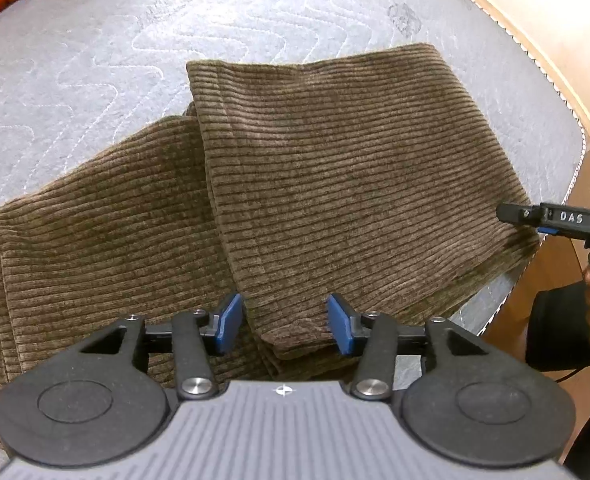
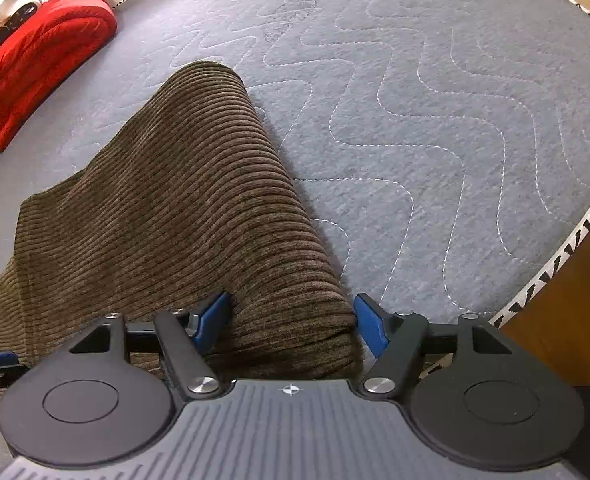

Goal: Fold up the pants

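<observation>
Brown corduroy pants (image 1: 315, 176) lie on a grey quilted mattress (image 1: 95, 80), with one layer folded over the rest. My left gripper (image 1: 284, 322) is open, its blue pads on either side of the folded layer's near corner. My right gripper (image 2: 291, 326) is open, its pads either side of the pants' near right edge (image 2: 295, 312). In the left wrist view the right gripper (image 1: 551, 220) shows at the pants' right corner near the mattress edge.
A red folded blanket (image 2: 39, 60) lies at the far left of the mattress (image 2: 455, 140). The mattress edge with patterned trim (image 2: 567, 256) runs down the right, with brown wood (image 2: 567, 320) beyond. A pale wall (image 1: 555, 32) is past the far edge.
</observation>
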Motion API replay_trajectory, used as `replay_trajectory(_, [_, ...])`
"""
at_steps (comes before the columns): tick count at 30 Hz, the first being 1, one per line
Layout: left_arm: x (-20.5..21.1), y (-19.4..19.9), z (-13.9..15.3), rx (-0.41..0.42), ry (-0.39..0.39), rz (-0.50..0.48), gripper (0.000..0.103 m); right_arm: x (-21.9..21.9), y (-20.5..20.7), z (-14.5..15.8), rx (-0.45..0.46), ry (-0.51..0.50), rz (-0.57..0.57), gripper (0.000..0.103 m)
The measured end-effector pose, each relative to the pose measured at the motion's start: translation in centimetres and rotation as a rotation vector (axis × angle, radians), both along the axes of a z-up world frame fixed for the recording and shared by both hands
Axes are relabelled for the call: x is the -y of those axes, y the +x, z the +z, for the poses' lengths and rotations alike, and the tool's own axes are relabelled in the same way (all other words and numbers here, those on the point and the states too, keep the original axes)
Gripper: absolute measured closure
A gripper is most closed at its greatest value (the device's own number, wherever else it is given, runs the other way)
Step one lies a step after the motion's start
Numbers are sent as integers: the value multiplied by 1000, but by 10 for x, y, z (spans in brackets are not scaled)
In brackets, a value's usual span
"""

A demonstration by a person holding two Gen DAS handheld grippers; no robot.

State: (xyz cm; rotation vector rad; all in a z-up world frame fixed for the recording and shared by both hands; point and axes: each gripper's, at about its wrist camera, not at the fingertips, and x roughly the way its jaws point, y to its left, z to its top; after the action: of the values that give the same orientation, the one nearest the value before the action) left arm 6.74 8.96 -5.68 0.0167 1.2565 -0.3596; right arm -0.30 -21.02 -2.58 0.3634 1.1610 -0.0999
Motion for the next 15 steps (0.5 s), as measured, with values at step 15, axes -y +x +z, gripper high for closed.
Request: replay_trajectory(15, [-15,10,78,162,-611,74,8,-181,-107,100,701,-361,789,77])
